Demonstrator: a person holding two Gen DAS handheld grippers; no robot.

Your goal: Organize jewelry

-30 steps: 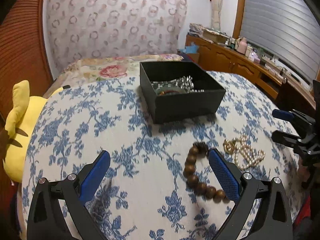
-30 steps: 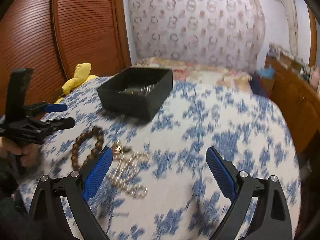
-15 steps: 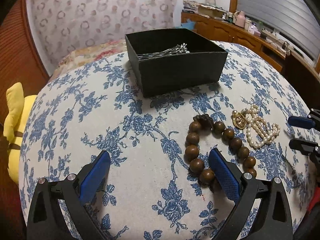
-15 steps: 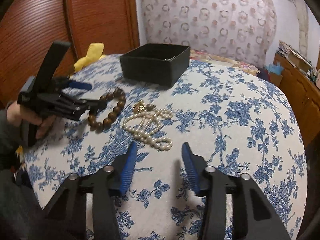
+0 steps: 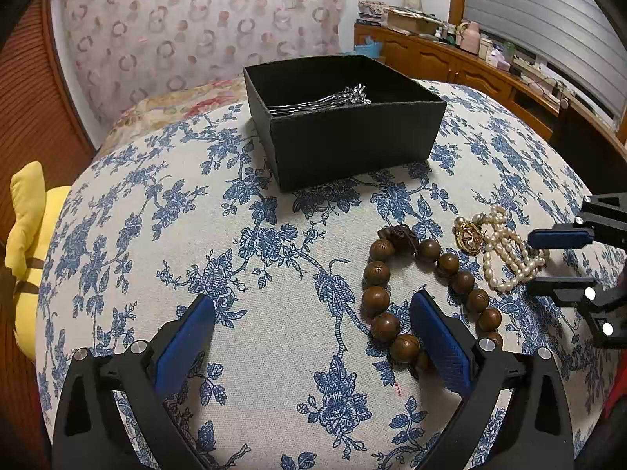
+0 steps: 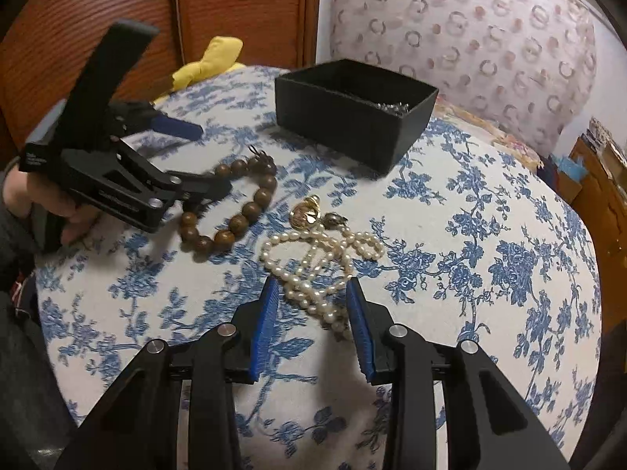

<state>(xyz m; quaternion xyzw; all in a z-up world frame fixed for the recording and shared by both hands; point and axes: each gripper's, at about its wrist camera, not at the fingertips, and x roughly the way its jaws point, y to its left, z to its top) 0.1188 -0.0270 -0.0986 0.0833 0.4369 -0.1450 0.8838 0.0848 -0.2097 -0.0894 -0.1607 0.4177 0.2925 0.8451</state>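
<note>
Wooden bead bracelet point(image 5: 423, 293) partly hidden behind left hand-held gripper point(image 5: 313, 309).

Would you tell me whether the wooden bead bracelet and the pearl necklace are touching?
Apart. The right wrist view shows patterned cloth between the wooden bead bracelet and the pearl necklace; the left wrist view shows the same gap.

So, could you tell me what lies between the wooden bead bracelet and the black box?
Only bare floral cloth separates the wooden bead bracelet from the black box, clearest in the left wrist view.
</note>
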